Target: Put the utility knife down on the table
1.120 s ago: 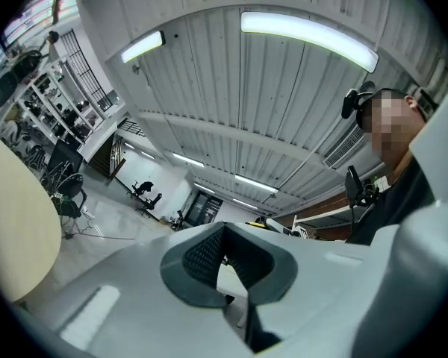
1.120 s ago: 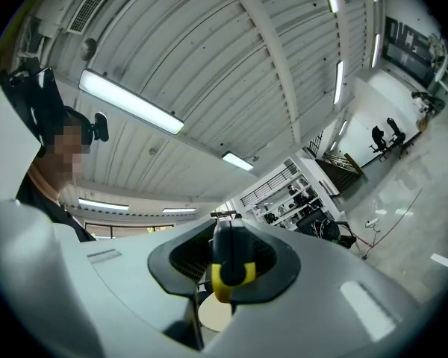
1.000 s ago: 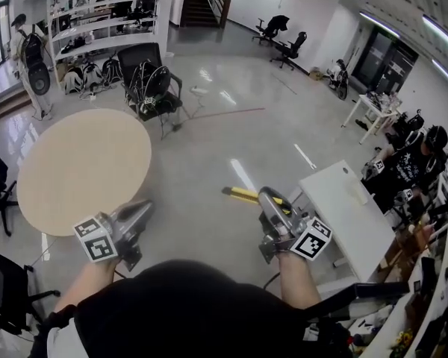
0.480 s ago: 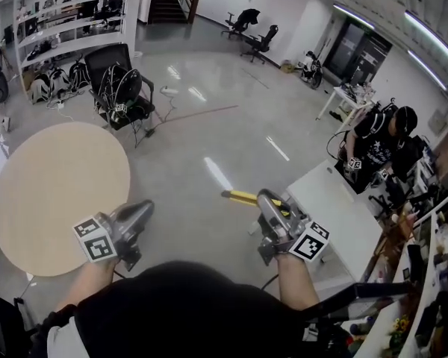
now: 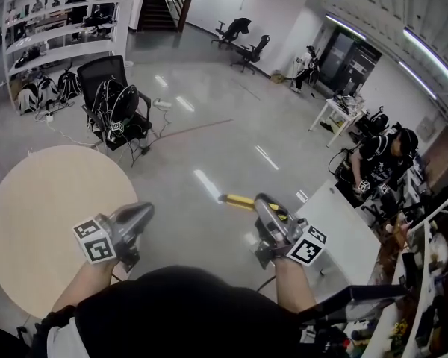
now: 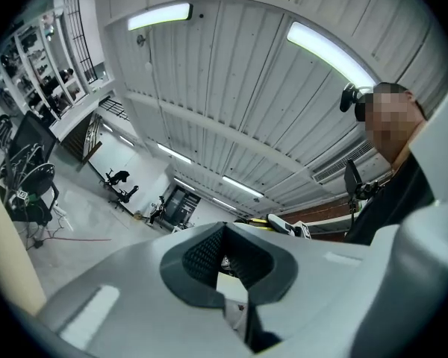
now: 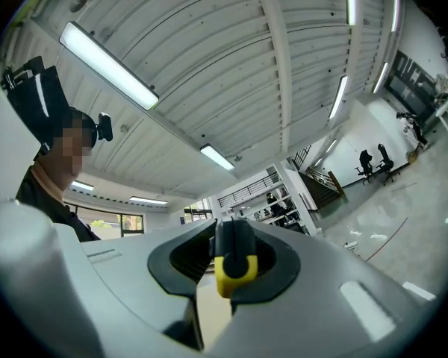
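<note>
Round table point(image 5: 52, 222) left; white desk point(image 5: 349, 237), perhaps, right.

Left: round beige table point(image 5: 52, 222) on glossy grey floor point(image 5: 209, 148); right: white rectangular table point(image 5: 351, 237); black chair point(image 5: 116, 99) beyond.

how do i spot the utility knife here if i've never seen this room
Find the big round table at lower left in the head view, then look right across the shiny floor to the right gripper. The knife is clamped in its tongs and pokes out toward the upper left. It is the only yellow and black bar there; the left gripper holds nothing.
</note>
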